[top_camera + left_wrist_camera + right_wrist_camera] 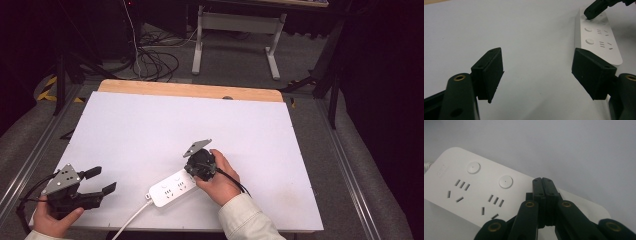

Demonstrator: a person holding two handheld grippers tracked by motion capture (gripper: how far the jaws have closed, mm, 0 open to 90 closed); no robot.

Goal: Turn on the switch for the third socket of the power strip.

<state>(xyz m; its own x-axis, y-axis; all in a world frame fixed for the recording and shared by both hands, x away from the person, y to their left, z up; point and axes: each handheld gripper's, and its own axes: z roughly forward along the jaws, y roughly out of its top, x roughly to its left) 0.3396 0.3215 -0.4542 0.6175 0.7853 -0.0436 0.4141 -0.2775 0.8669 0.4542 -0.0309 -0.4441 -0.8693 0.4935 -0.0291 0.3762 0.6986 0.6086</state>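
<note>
- We had the right gripper, fingers pressed together, down on the white power strip near the desk's front edge.
- Our left gripper hovered at the near left, fingers spread wide.

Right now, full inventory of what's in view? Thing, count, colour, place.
Power strip: 1, white, near edge of table, cord trailing off the near edge.
Table: 1, white top with a wood strip at the far edge.
Cables: a tangle, black and white, on the floor beyond the table.
Desk frame: 1, light grey legs, floor behind the table.
Left tongs: black, open, near-left corner, off the strip.
Right tongs: black, shut, tips at the power strip's top.
</note>
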